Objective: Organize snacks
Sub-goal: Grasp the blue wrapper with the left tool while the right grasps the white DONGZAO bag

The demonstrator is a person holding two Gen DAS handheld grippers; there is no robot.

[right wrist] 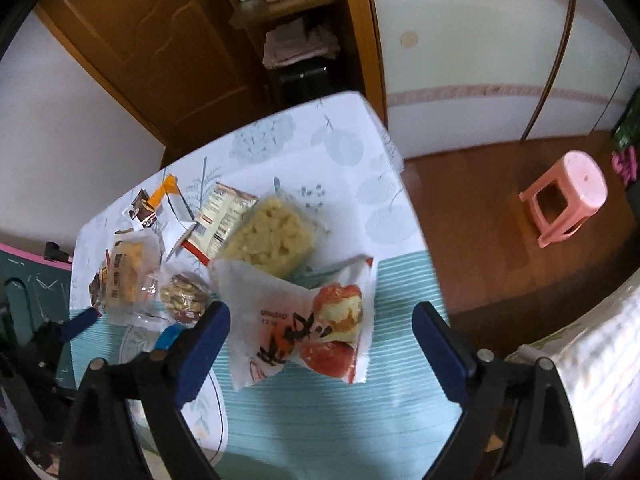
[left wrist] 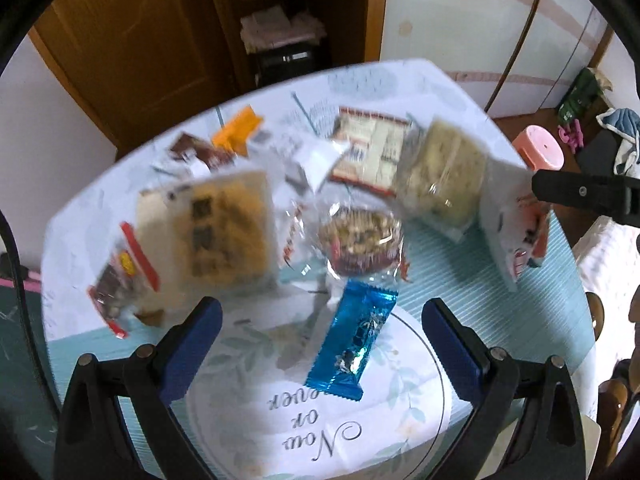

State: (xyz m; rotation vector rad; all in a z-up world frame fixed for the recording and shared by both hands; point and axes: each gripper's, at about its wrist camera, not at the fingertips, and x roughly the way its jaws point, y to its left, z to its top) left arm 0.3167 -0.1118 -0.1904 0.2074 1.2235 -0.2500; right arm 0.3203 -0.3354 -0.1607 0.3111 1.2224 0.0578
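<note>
The left gripper (left wrist: 322, 344) hung with jaws spread wide around the blue foil bar (left wrist: 352, 340), not touching it. The right gripper (right wrist: 322, 350) gaped, empty, over the white pastry packet (right wrist: 304, 324) (probably lining up pickups); other snacks crowded the table (right wrist: 348, 184) beyond.

The left tongs (left wrist: 322, 322) point steeply downward, their blue-padded fingers (left wrist: 192, 344) spread wide with nothing pressed between them. The right tongs (right wrist: 322, 330) are angled down likewise, fingers (right wrist: 440, 354) standing far apart and gripping nothing. In the left view, the right tongs' black arm juts in from the right edge.
</note>
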